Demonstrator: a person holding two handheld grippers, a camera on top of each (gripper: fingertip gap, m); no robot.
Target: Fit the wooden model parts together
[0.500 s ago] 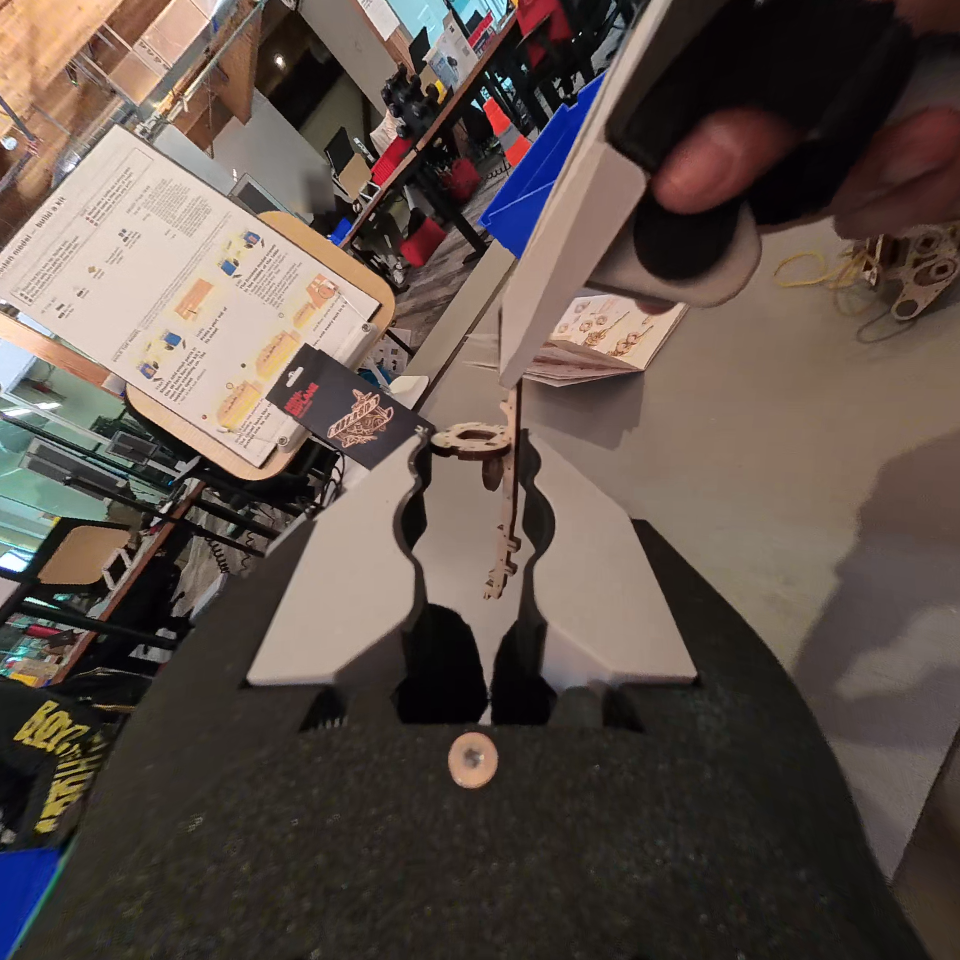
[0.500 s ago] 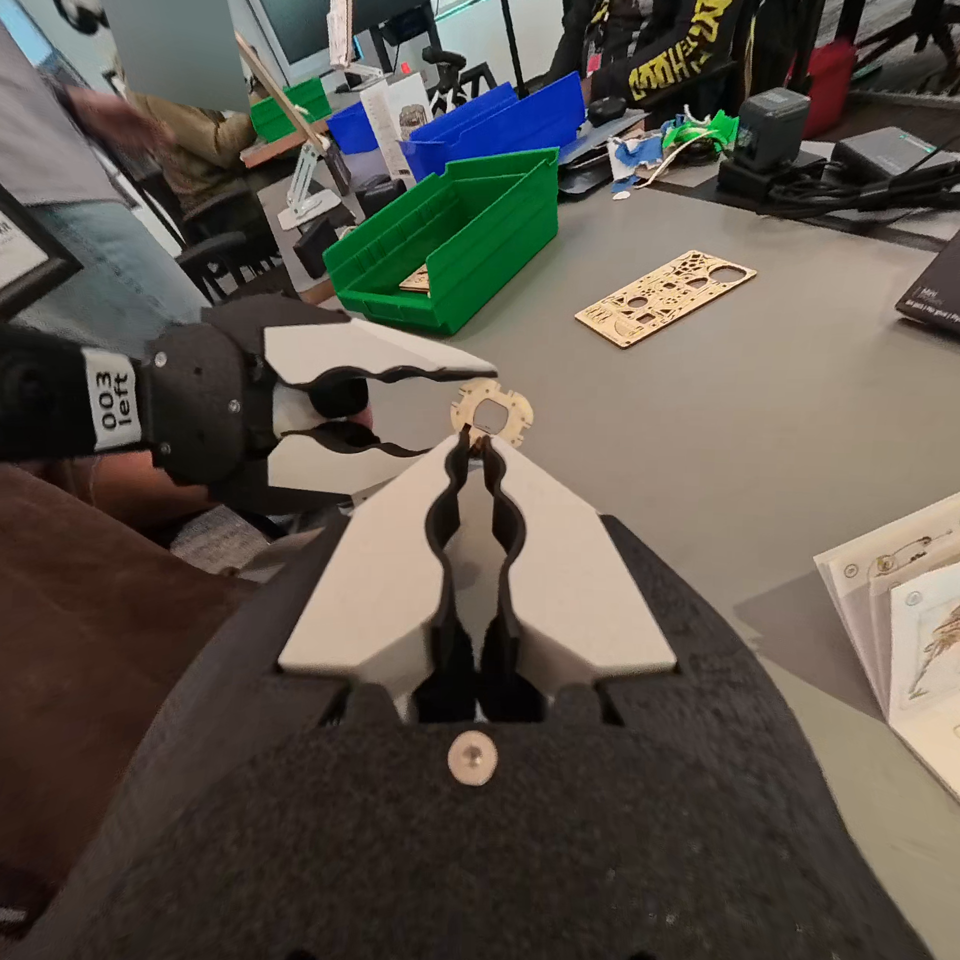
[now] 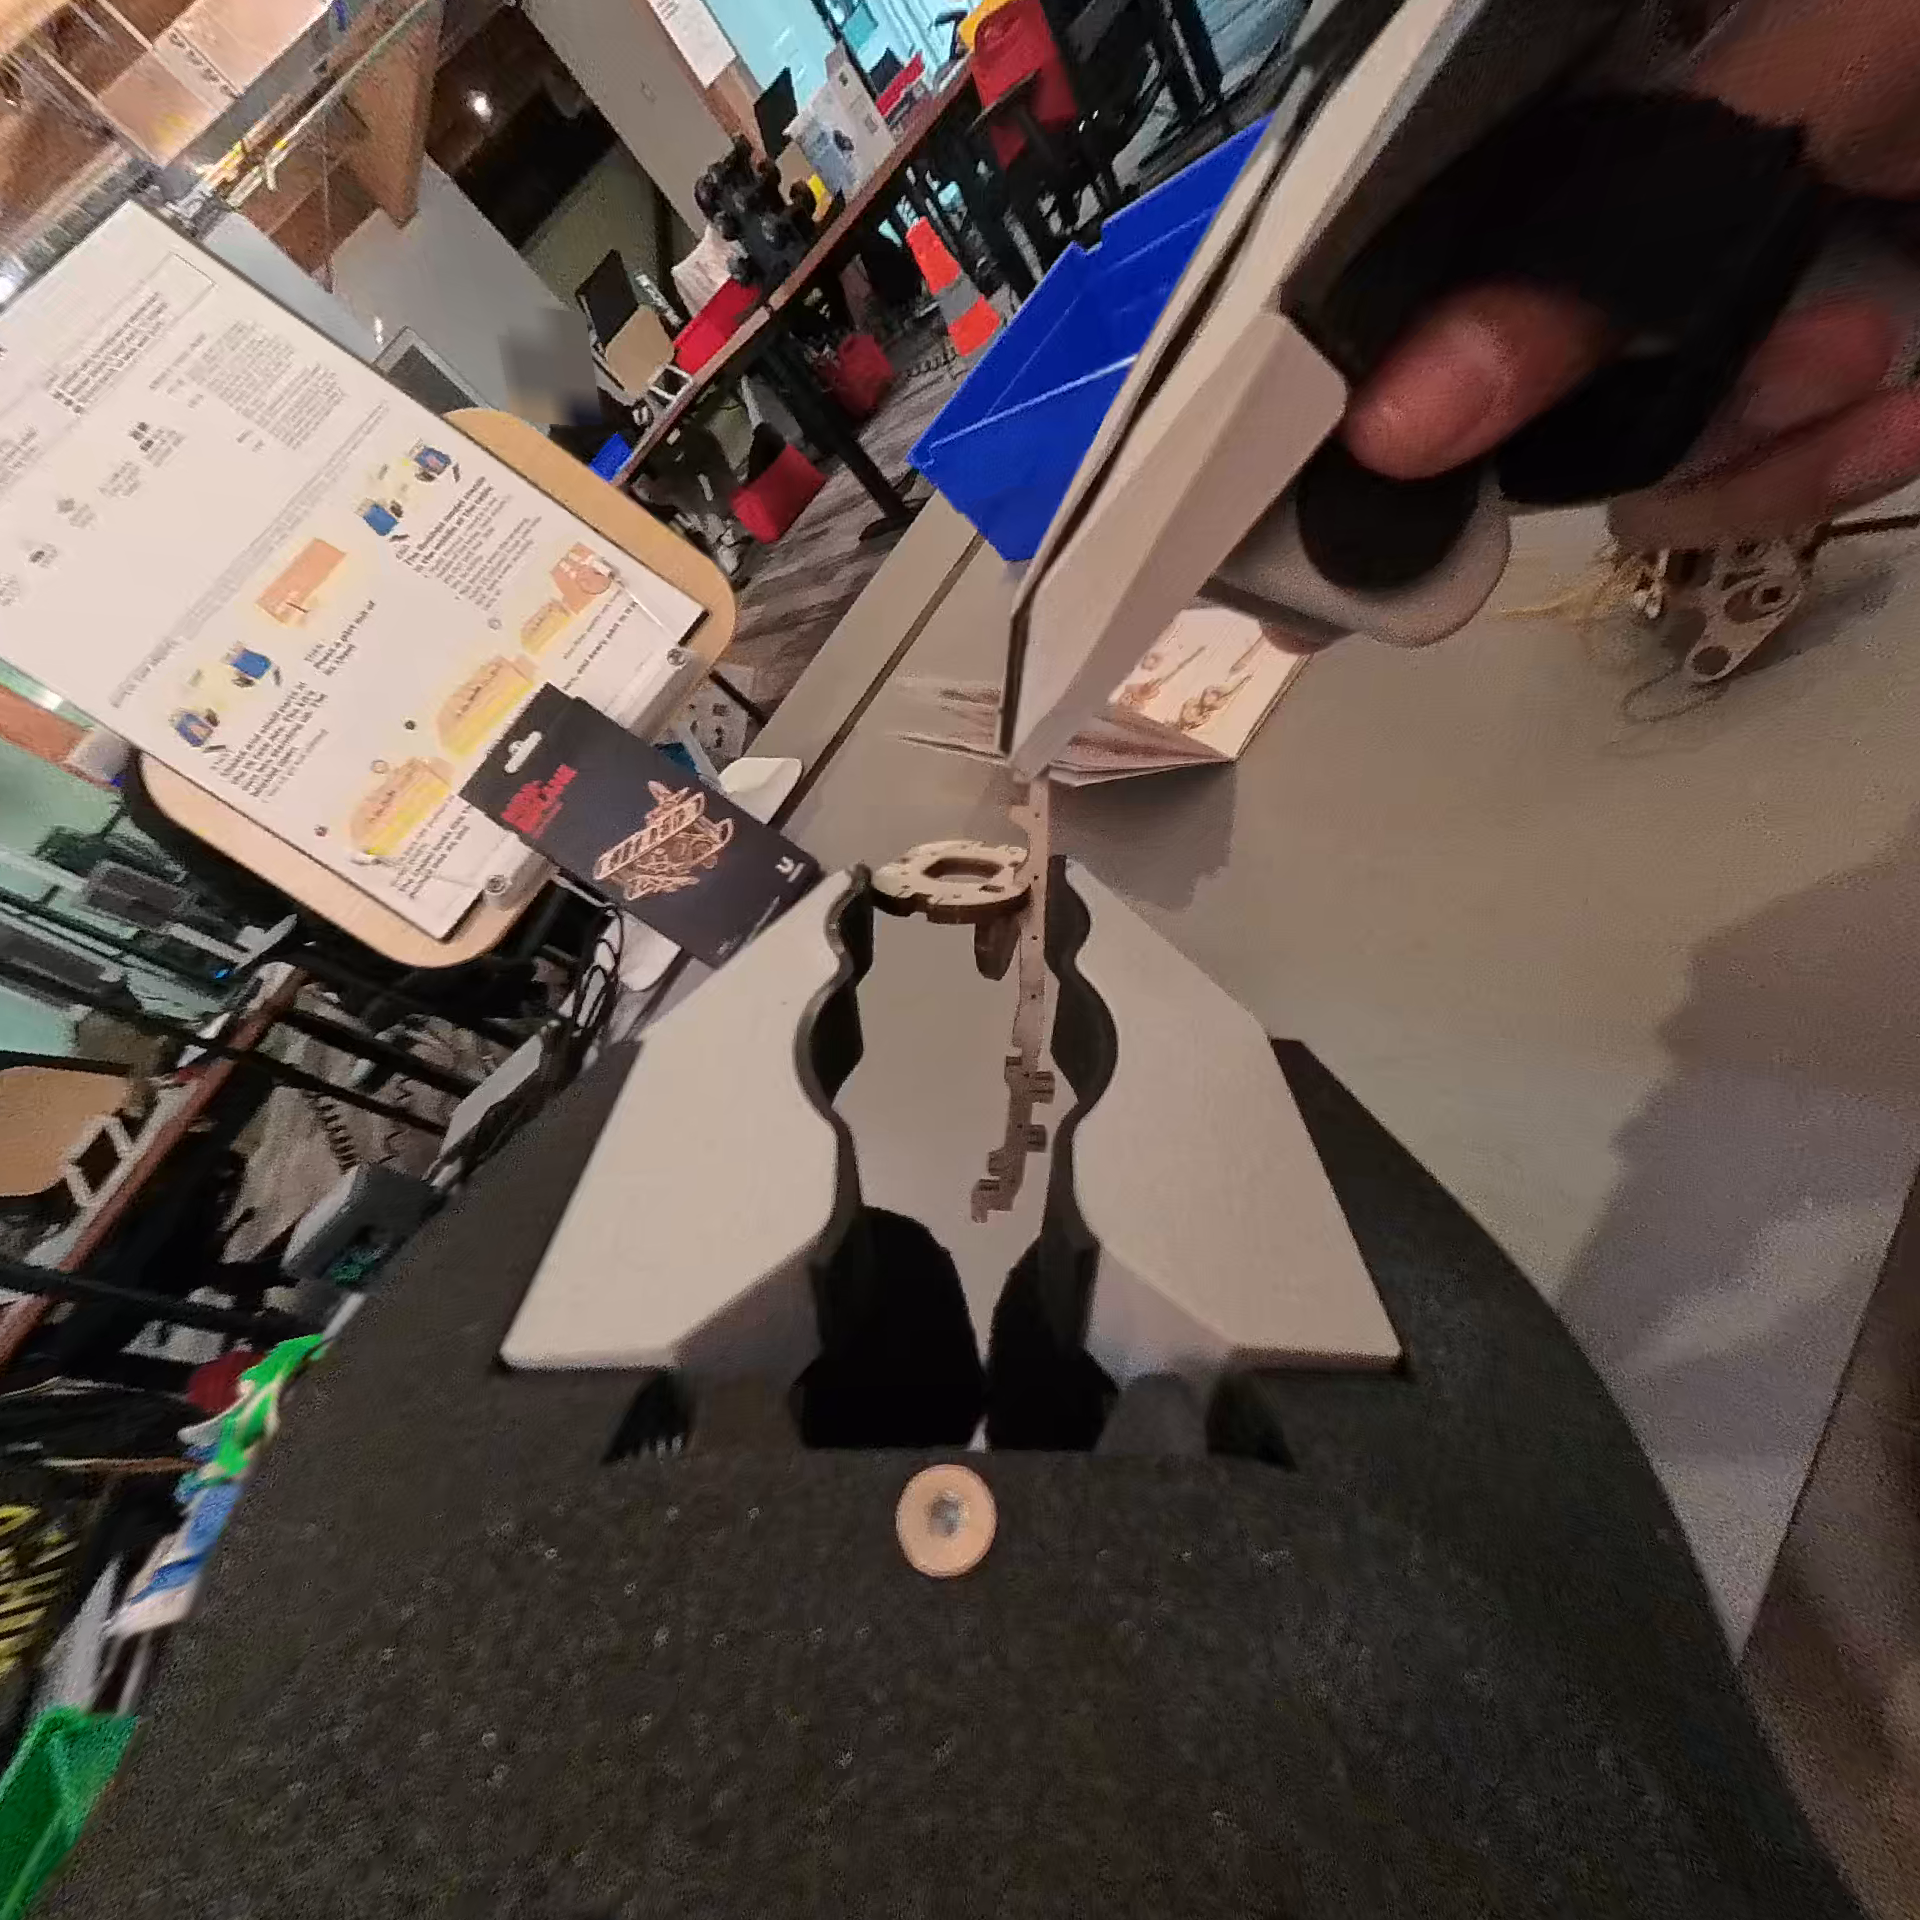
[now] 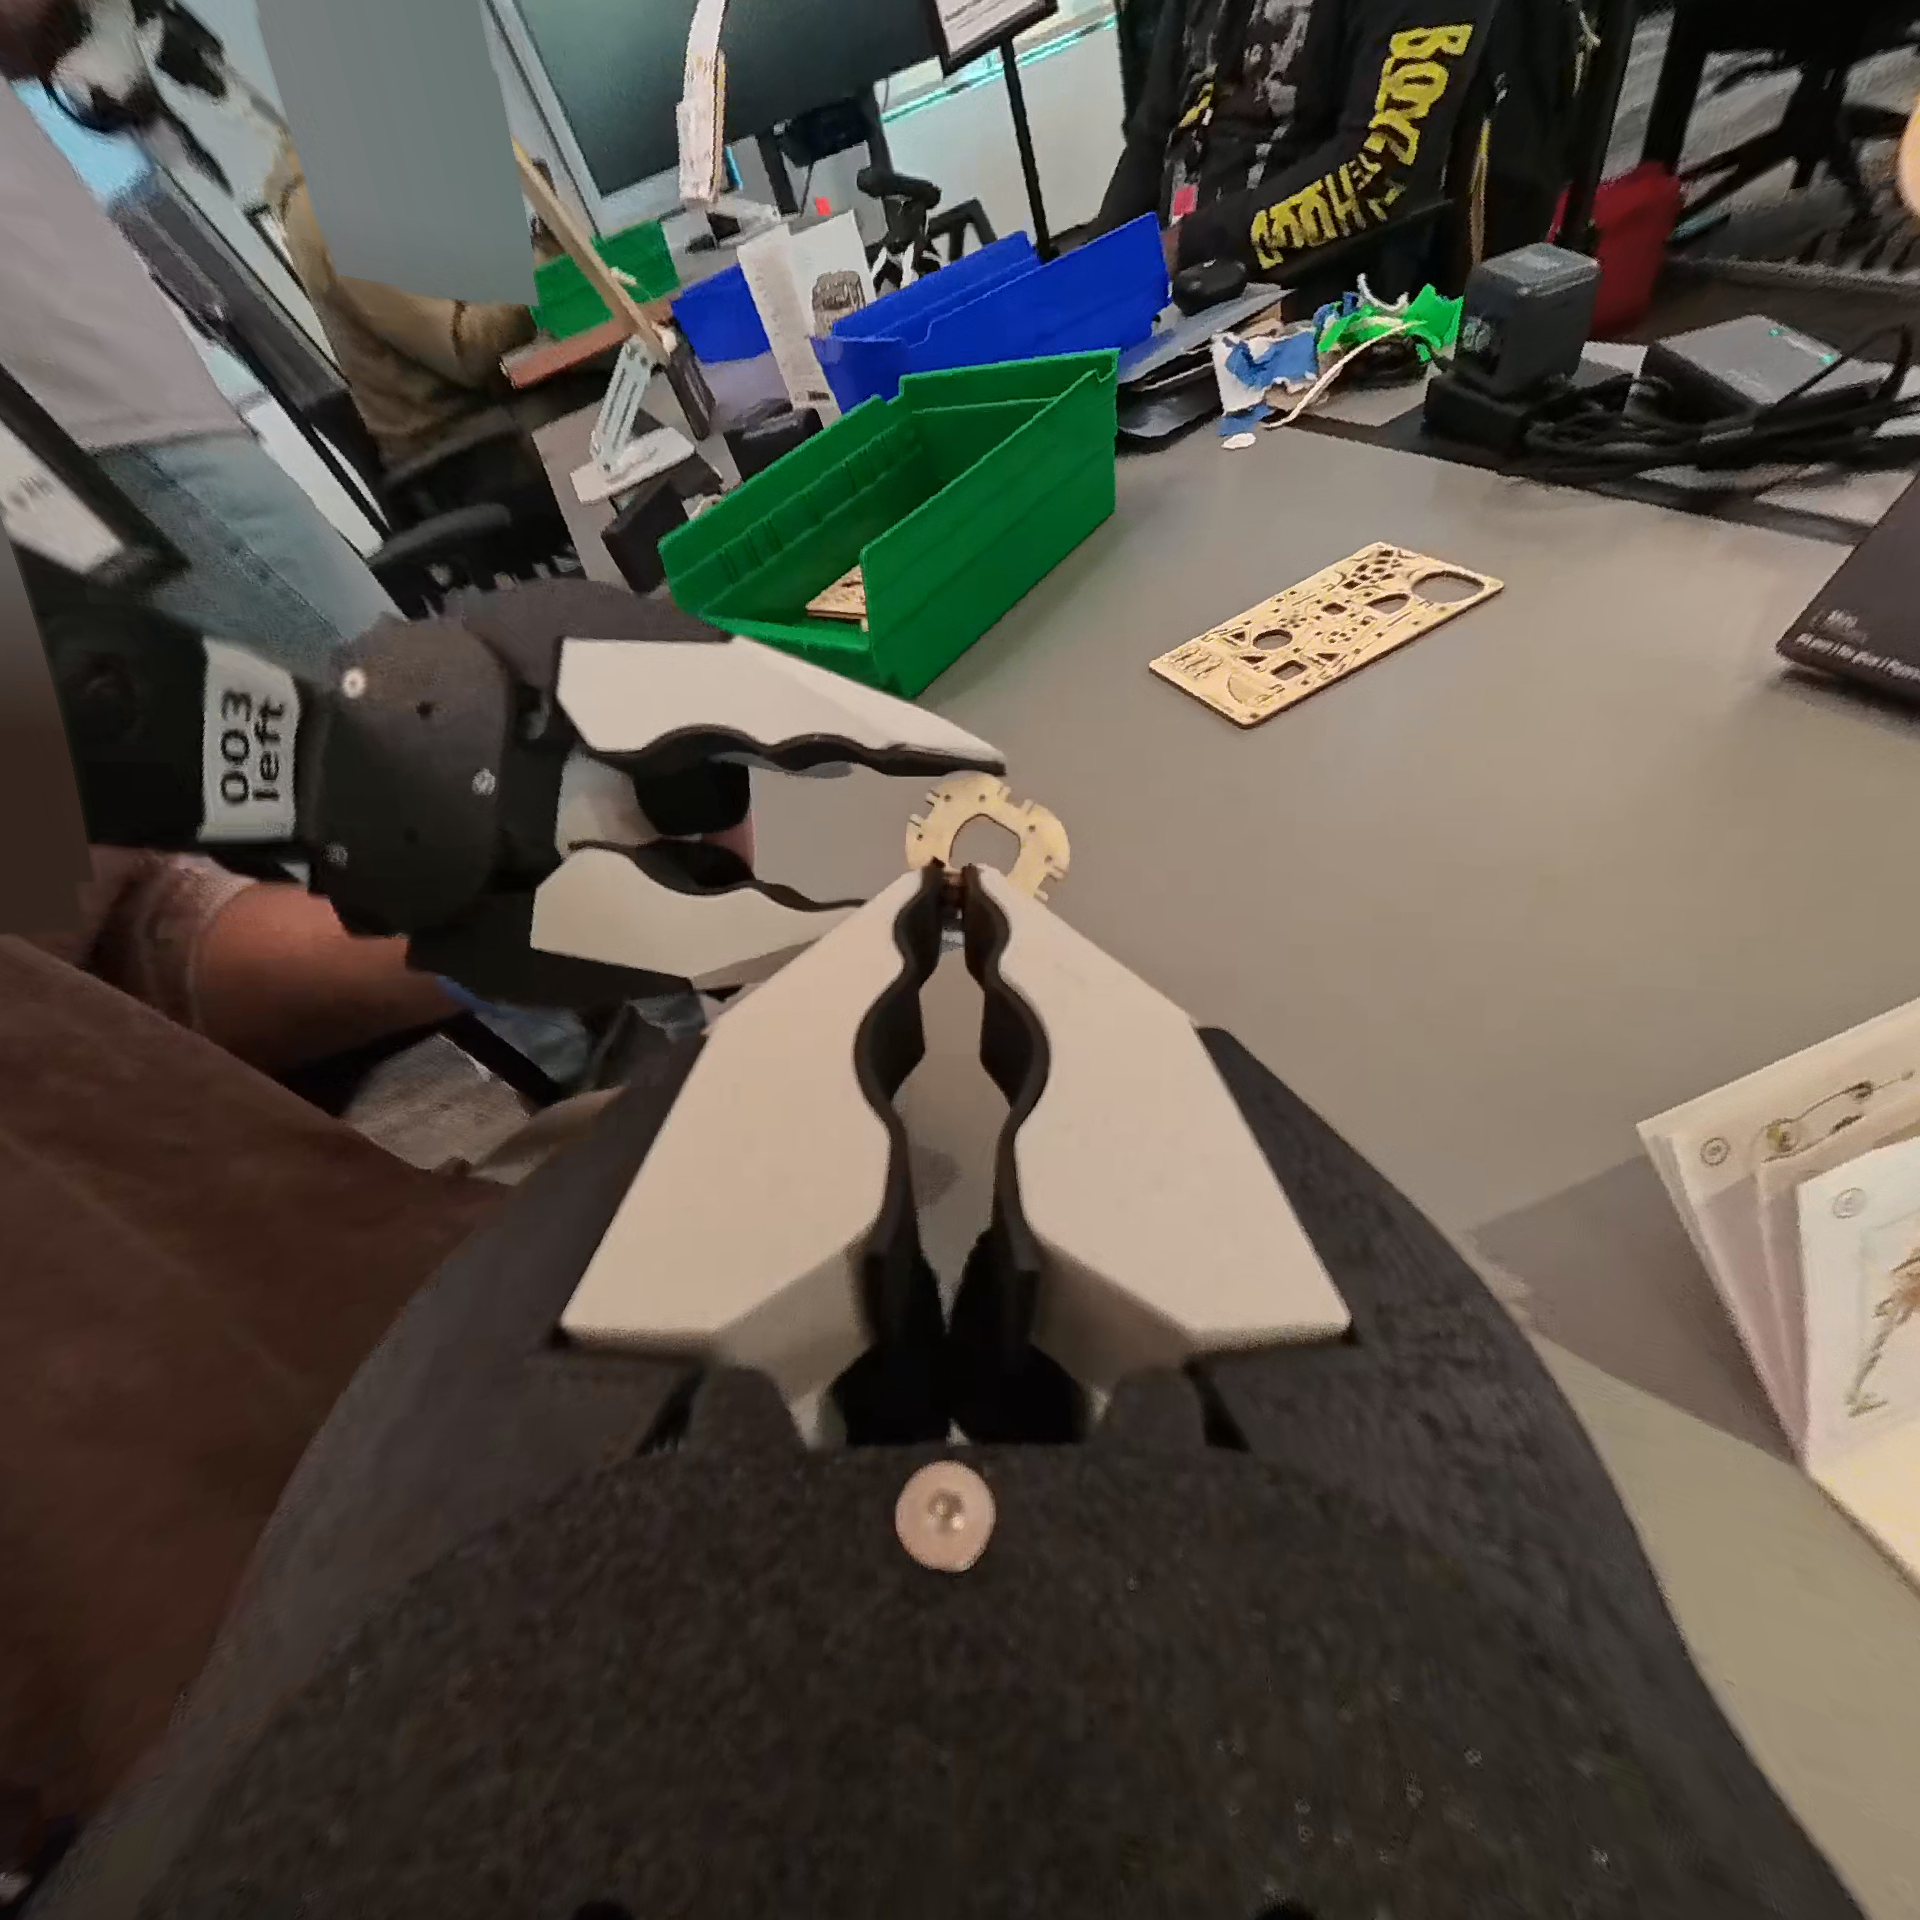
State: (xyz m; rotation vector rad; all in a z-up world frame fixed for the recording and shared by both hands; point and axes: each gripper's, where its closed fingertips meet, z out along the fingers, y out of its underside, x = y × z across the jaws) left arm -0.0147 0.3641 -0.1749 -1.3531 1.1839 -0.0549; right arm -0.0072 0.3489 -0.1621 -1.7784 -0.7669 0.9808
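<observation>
Little has shifted: my right gripper point(image 4: 951, 883) stays clenched on the wooden strip point(image 3: 1029, 1049), its ring piece point(image 4: 987, 836) held above the table point(image 4: 1403, 883). Left gripper point(image 3: 956, 883) hangs open around it. Mating step; next calls for aligning and closing.

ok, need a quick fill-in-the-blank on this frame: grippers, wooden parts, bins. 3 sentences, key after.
1. The right gripper is shut on the wooden strip that carries the ring-shaped wooden part, while the left gripper is ____.
2. The punched wooden sheet lies flat on the ____.
3. A small wooden sheet lies inside the ____ bin.

Missing words: open; table; green
</observation>
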